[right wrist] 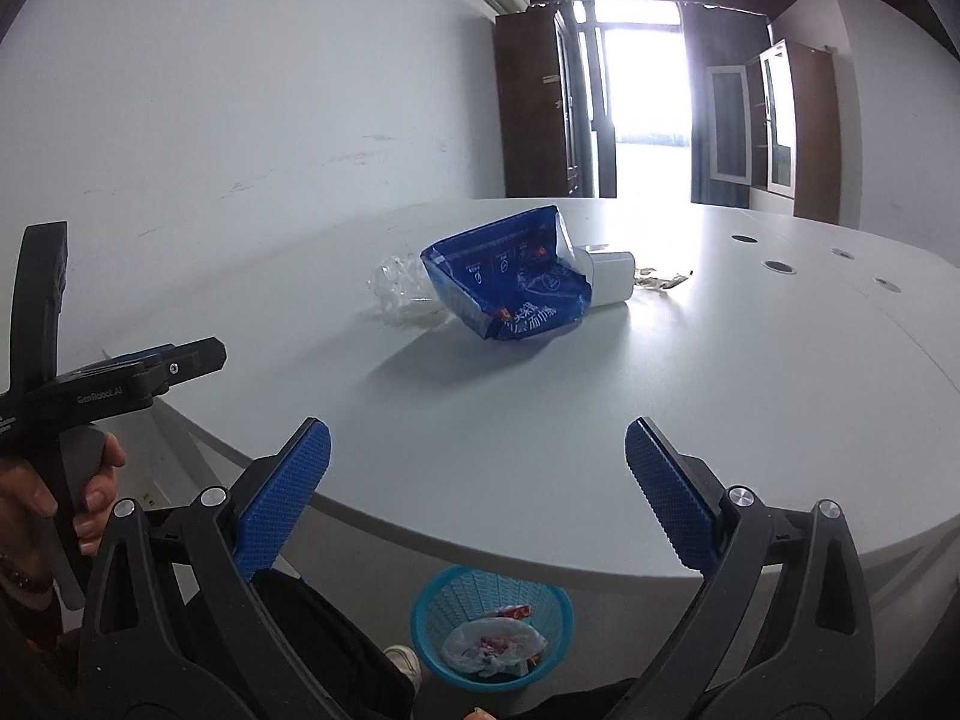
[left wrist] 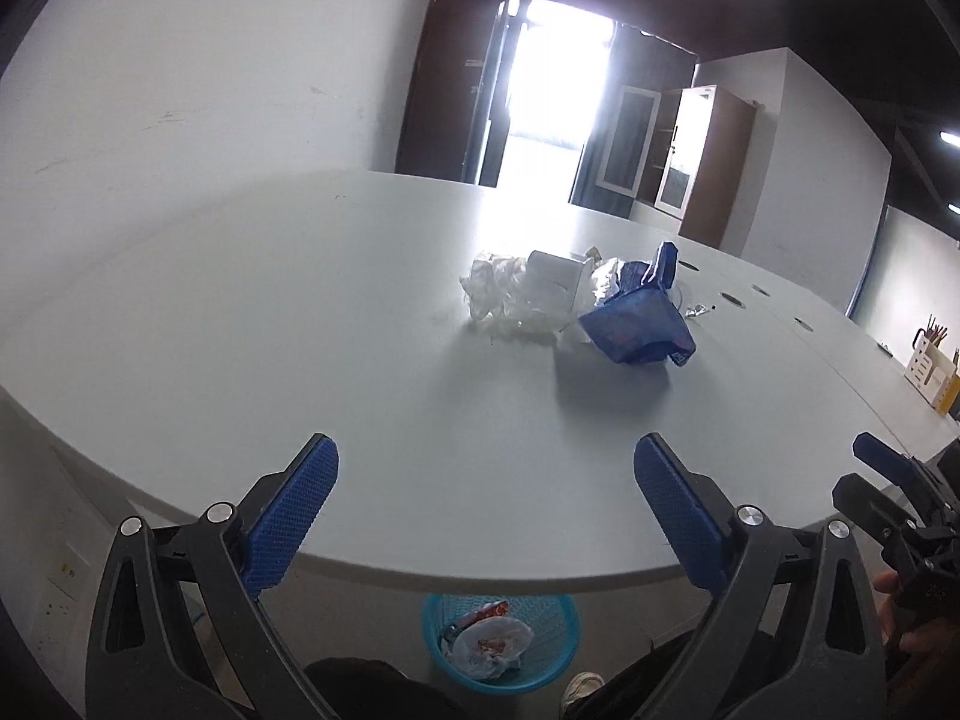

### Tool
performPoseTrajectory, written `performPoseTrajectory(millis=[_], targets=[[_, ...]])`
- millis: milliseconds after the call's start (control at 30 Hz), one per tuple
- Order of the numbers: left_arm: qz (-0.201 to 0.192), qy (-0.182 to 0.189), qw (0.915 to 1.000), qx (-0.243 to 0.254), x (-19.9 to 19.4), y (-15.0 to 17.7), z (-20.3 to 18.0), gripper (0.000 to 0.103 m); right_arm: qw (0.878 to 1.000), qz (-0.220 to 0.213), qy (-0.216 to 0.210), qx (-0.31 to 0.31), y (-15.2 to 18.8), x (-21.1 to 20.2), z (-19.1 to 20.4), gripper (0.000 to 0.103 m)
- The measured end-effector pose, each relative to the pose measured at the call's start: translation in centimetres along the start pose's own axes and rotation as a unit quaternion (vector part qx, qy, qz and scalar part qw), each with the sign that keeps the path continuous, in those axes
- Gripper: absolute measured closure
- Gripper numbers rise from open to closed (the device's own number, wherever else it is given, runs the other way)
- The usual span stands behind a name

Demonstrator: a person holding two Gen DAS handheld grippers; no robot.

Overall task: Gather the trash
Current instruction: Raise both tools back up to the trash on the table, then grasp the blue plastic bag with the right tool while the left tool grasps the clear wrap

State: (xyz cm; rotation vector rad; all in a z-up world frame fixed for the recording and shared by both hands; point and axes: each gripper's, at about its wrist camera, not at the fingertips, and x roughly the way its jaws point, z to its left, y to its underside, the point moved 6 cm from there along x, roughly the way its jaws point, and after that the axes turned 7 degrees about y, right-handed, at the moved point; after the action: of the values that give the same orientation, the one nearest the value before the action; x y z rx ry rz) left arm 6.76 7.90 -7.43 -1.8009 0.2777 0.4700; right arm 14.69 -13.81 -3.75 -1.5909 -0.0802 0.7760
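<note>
A heap of trash lies mid-table: a crumpled blue wrapper (left wrist: 639, 321) (right wrist: 510, 285), a white box (left wrist: 555, 282) (right wrist: 609, 276), clear crinkled plastic (left wrist: 492, 291) (right wrist: 396, 282) and a small foil scrap (left wrist: 699, 310) (right wrist: 660, 283). A blue mesh bin (left wrist: 501, 639) (right wrist: 491, 624) stands on the floor under the table's near edge, holding a white bag and a red wrapper. My left gripper (left wrist: 486, 468) hangs open over the near edge, well short of the heap. My right gripper (right wrist: 477, 450) is open too, nothing between its blue pads.
The white table (left wrist: 270, 312) (right wrist: 750, 390) has round cable holes (right wrist: 778, 266) at the far right. A desk organiser (left wrist: 930, 369) sits at the right end. A hand (right wrist: 90, 480) holds the left tool. Cabinets and a bright doorway stand behind.
</note>
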Motion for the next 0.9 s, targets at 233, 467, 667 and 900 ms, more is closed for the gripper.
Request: performPoseTrajectory(millis=[233, 467, 667, 900], targets=[[0.020, 0.001, 0.9997, -0.016, 2.4, -0.4, 0.9, 0.006, 1.000, 0.003, 0.000, -0.008, -1.5, 3.1, 0.4, 0.009], [0.032, 0.002, 0.9994, -0.013, 3.5, -0.8, 1.5, 0.006, 1.000, -0.001, 0.011, 0.011, -2.9, 5.1, -0.2, 0.009], [0.024, -0.013, 0.9996, -0.005, 4.4, -3.2, 2.6, 0.006, 1.000, 0.007, 0.017, -0.002, -4.2, 7.3, 0.1, 0.009], [0.022, 0.017, 0.9996, -0.006, 6.3, -6.1, 2.0, 0.006, 0.999, 0.035, 0.017, -0.007, -5.9, 10.5, 0.2, 0.009]])
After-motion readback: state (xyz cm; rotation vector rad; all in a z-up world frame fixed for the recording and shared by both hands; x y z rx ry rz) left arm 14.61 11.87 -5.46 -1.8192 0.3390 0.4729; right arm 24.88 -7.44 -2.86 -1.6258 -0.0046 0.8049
